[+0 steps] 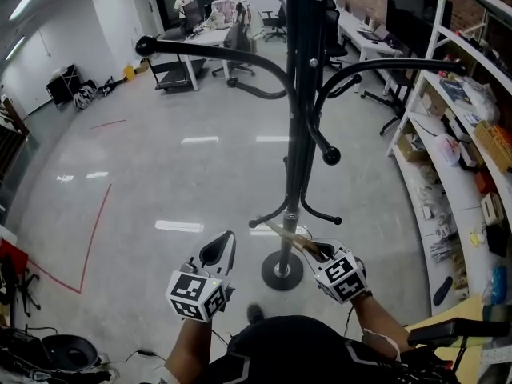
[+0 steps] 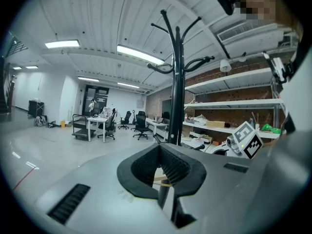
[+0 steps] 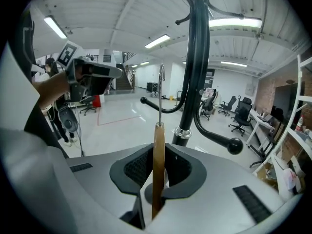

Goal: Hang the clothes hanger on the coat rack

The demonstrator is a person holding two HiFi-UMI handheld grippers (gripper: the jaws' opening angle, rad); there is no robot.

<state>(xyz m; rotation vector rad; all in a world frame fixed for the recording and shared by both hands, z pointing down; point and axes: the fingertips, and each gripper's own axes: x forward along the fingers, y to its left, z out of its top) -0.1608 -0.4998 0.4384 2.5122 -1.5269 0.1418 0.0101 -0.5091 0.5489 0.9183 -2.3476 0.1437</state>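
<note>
Task thing: the light wooden clothes hanger with a thin metal hook (image 3: 158,165) was in the right gripper (image 3: 157,156), not yet on the rack.
Right claw: it was closed on the hanger's wooden bar, with a ribbed pad on each side. The wood ran up through the gap and the wire hook rose beyond the tips.
Why held so: gripping low on the wood left the whole hook bare, so I judged it was free to go over an arm.
Left claw: the left gripper (image 2: 160,152) had its pads drawn nearly together with nothing between them. Only the pole and a sliver of wood showed beyond the narrow slit.
Left role: it hung low beside the person's body (image 1: 223,246), apart from the hanger, and seemed to be kept clear of it.
Rack: the tall black metal coat rack with curved, ball-tipped arms (image 1: 300,94) stood on a round base on the grey floor, directly ahead of both grippers.
Hanger against rack: in the right gripper view the hook stood just left of the pole (image 3: 197,72), near it but touching no arm.
In the head view the hanger (image 1: 288,237) lay low, near the rack's short bottom arms.
Stage: carrying and aiming. The hang itself was not yet done.
Next need: the hook's open side would have to face a chosen arm and pass over its ball end.
</note>
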